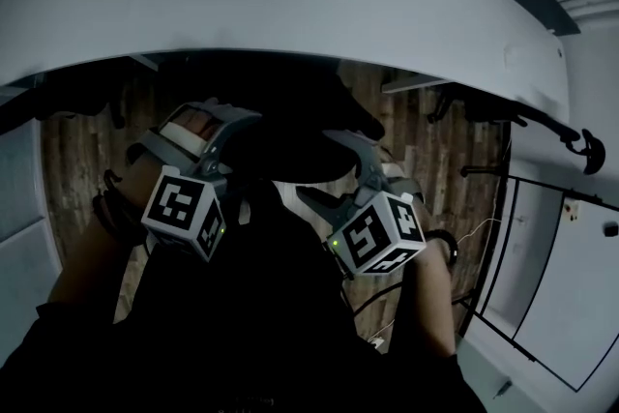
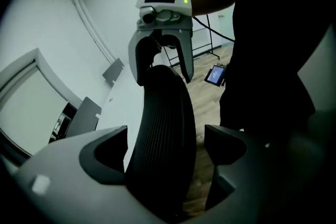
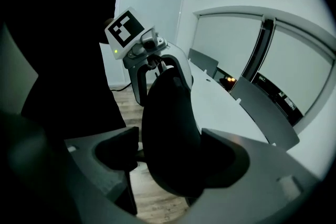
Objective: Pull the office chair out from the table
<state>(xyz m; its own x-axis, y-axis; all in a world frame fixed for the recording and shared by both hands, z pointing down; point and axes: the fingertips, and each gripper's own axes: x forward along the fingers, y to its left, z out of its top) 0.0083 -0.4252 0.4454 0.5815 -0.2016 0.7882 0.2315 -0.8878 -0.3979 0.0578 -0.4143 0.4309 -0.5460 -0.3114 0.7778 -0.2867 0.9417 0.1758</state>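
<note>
Dim, fisheye-warped (dark corners), slightly soft

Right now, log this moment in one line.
left gripper: open astride black ribbed office-chair backrest | right gripper: open astride it | curved white table: beyond backrest

We see chair back (image 2: 160, 128) between spread jaws of left gripper (image 2: 167, 147), with thin strip of floor (image 2: 202, 107) free on one side. Same back nearly fills gap of right gripper (image 3: 170, 157). Just ahead, table (image 1: 290, 5) edge bars way. Bare floor either side of chair, under table; white panel (image 1: 571, 295) closes far right.
</note>
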